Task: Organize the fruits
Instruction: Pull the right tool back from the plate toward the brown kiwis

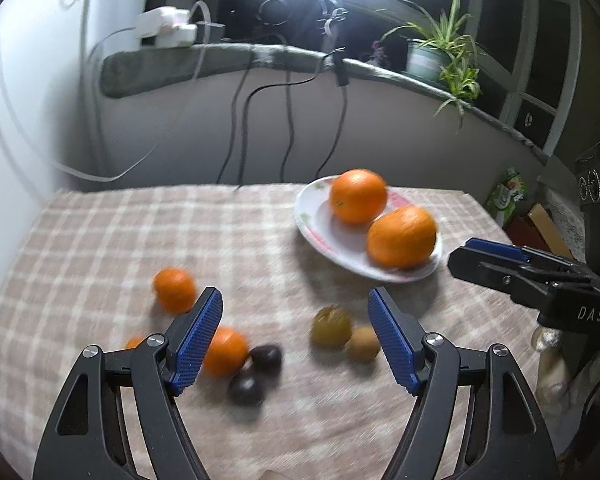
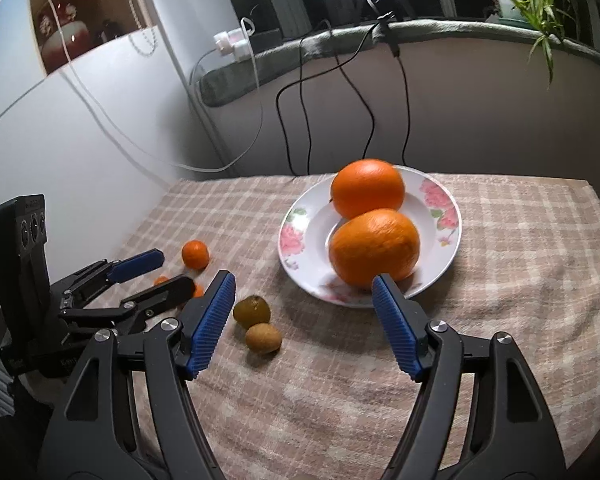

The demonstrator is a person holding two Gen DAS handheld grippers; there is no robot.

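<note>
1. the step in hand looks like the gap between two placings: two big oranges lie on the flowered plate [image 2: 440, 204] — the far orange [image 2: 367, 189] and the near orange [image 2: 374, 247], touching each other — and the rest of the fruit is not yet sorted.
2. the right gripper [image 2: 304, 322] hovers just in front of the plate, fingers spread and grasping nothing; one blue pad overlaps the near orange in its own view, but i judge it is not pressing on it.
3. the left gripper [image 1: 295, 336] hangs over the loose fruit left of the plate, fingers released wide, nothing between them.
4. next move, as i judge it: pick one loose piece, lower the open fingers either side of it, close gently — round fruit may roll on the checked cloth [image 2: 520, 280].
5. count on the plate: two oranges.
6. count left of the plate, on the cloth: three small orange fruits, one mostly hidden behind the left gripper's finger; two dark round fruits [image 1: 256, 372]; one green-yellow fruit [image 2: 252, 311]; one brown fruit [image 2: 263, 338] touching it.
7. one plate, two grippers.
</note>
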